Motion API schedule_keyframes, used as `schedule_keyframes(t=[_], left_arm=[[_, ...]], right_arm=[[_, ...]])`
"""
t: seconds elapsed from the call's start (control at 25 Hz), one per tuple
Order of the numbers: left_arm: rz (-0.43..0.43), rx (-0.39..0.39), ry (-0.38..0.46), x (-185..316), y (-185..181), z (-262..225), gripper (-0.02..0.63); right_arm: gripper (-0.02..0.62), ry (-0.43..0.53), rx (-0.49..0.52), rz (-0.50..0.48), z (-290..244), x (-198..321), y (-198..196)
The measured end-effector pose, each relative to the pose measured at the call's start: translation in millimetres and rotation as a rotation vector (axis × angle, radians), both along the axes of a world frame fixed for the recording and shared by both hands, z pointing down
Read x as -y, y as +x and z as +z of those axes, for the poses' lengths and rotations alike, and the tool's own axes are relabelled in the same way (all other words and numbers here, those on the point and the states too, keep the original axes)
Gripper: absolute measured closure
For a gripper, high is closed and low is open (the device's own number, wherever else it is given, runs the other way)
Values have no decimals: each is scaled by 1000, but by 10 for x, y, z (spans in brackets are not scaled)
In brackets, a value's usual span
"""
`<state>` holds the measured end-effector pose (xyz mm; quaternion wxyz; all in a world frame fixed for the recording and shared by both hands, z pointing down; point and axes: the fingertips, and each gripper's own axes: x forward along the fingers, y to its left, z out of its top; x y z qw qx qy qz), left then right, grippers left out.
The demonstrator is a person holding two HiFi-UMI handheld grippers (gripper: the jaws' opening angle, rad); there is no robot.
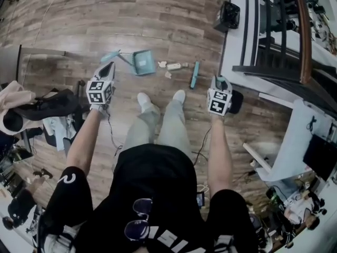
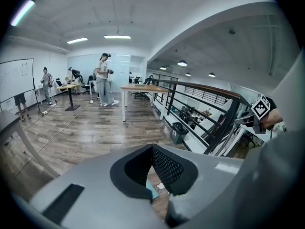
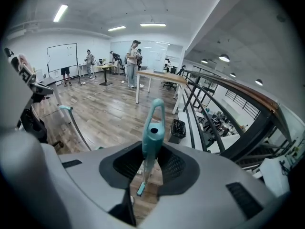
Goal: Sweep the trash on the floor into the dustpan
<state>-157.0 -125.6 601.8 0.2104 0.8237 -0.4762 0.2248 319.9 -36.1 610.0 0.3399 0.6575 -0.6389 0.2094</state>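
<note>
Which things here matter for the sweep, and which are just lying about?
For the job:
- broom, its handle gripped in the right tool
- dustpan
- trash scraps
- left tool, open and empty

Lying about:
- black bin
- dark clothing
- railing

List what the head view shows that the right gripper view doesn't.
Head view only: the person's sunglasses hanging on a black shirt. Right gripper view only: a whiteboard, people at far desks, ceiling lights. Both: the broom, clamped in the right gripper, and the railing.
</note>
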Motion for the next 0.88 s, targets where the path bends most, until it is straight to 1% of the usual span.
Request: schedule_keyframes(t=[0.24,0.4,0.56,0.68,0.88], left_arm=[[-24,12,-30,282,-153,360,607],[-19,43,-42,465,-240,642,607],[-16,52,-66,597,-275,840,607],[-14,54,-82,664,-295,951,607],[-24,58,-116,654,-386,1120,607]], right_arm=[[508,-16,-31,24,343,67,0],[508,-42,-33,31,646,101,-121],[509,-69,-14,25,942,117,-376],[509,-59,14,12,1107,172,-625],[509,-55,60,20,1231,227,-982]])
